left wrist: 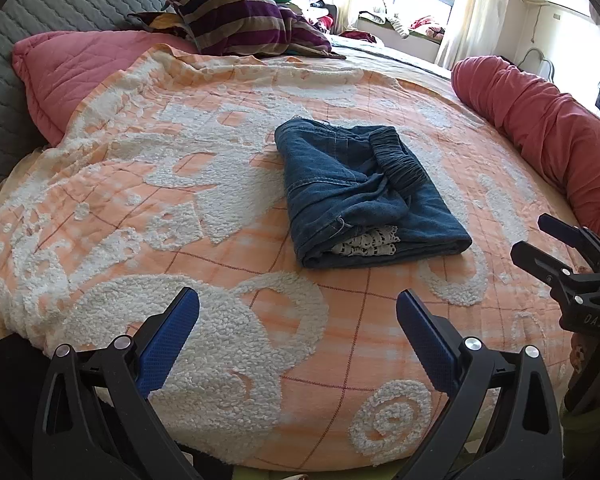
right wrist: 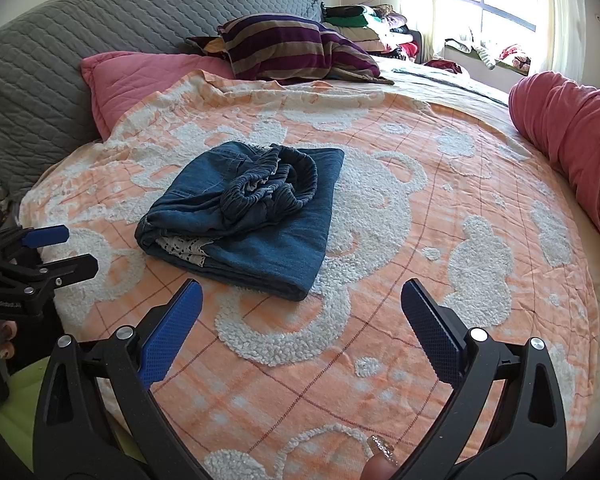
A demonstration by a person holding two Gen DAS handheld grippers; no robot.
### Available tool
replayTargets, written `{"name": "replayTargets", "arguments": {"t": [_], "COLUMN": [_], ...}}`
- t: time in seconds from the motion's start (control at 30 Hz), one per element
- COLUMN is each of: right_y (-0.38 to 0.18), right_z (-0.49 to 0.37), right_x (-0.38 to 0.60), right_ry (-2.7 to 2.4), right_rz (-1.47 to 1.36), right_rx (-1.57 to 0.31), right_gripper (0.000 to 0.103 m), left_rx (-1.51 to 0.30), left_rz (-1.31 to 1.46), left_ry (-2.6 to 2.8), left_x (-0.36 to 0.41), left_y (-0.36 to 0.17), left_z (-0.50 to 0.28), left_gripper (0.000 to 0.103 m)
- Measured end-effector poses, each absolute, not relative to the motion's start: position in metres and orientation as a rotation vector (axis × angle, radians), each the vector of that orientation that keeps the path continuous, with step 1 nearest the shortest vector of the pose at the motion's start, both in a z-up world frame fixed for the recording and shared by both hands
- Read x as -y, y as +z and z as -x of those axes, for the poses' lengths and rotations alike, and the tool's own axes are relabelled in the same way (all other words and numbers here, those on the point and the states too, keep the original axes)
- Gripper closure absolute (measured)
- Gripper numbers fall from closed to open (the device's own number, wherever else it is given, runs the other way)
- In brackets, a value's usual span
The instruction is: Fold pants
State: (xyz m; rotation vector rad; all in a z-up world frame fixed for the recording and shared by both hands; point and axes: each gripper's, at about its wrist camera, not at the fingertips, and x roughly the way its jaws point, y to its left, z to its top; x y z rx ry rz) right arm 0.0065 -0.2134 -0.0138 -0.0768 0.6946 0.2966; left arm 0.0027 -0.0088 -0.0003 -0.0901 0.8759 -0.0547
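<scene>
The pants (left wrist: 364,196) are seen lying in a compact folded bundle on the blanket (left wrist: 140,200), ahead of both pairs of jaws and touched by neither. From the left gripper (left wrist: 298,312) the bundle is found straight ahead and slightly to the right of the gap; from the right gripper (right wrist: 302,300) it is found ahead and to the left. Both pairs of jaws are held wide apart, with nothing between them. The denim is judged to be soft but fairly thick and moderately heavy, so that it can be expected to sag and slide open if lifted by a single layer. The gathered waistband (right wrist: 268,184) lies bunched on top, and a strip of white lace (right wrist: 186,250) is exposed at the near edge. A firmer hold is likely to be had at the thick folded edge, where all layers can be pinched together. Both grippers are held low over the near edge of the bed, pointed forward, with the right gripper visible at the right of the left view. The fold is judged to be essentially complete.
</scene>
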Motion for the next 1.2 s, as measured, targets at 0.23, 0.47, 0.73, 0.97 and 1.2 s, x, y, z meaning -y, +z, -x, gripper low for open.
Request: {"name": "replayTargets", "arguments": {"t": [0.23, 0.47, 0.73, 0.97, 1.2], "right_y": [-0.014, -0.014, -0.019, -0.028, -0.048], "right_z": [-0.007, -0.005, -0.009, -0.032, -0.098], "right_x": [0.214, 0.219, 0.245, 0.321, 0.454], "right_ry": [0.297, 0.285, 0.186, -0.032, -0.383], "right_rz": [0.078, 0.074, 0.054, 0.014, -0.020], "right_rx": [-0.694, -0.694, -0.713, -0.747, -0.828], "right_gripper": [0.009, 0.009, 0.009, 0.009, 0.009], "left_rx": [-0.876, -0.877, -0.862, -0.886, -0.969], "left_rz": [0.091, 0.092, 0.091, 0.114, 0.105], "left_ry": [-0.054, -0.056, 0.011, 0.095, 0.333], "left_x": [0.009, 0.010, -0.009, -0.059, -0.156], "left_y": [0.000, 0.000, 0.005, -0.002, -0.034], "left_z": [-0.003, -0.003, -0.012, -0.070, -0.166], "left_gripper": [0.005, 0.005, 0.005, 0.005, 0.005]}}
